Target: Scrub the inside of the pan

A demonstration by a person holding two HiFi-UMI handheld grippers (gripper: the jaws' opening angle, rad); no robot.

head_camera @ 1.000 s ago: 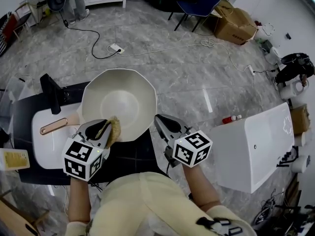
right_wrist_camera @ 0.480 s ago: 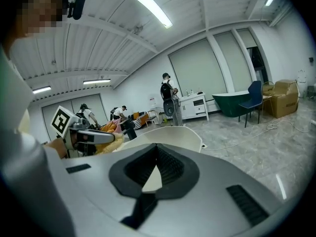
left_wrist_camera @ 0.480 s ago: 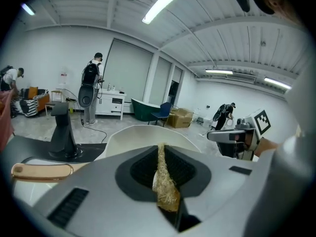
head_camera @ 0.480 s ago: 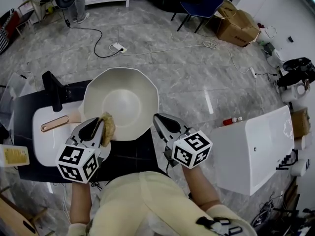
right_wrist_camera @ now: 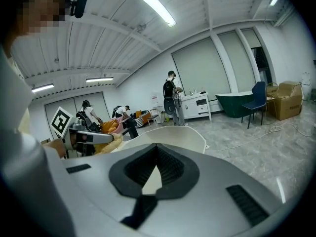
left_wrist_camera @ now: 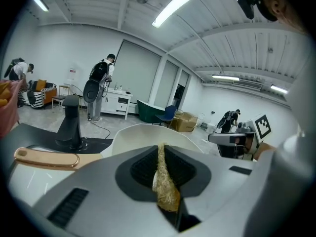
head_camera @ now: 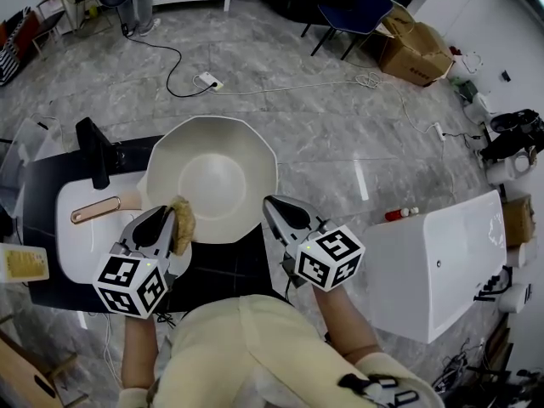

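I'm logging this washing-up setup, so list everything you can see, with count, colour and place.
pan: one, cream, centre, on the black counter
handle: one, copper, pointing left over the sink
sink: one, white, left of the pan
faucet: one, black, behind the sink
scrub pad: one, yellow, at the pan's near rim
white box: one, right of the counter
cardboard box: one, brown, far floor
chair: one, blue, far floor
power strip: one, white, floor beyond the pan
left gripper: grey, shut on the scrub pad
right gripper: grey, apparently shut on the pan's right rim
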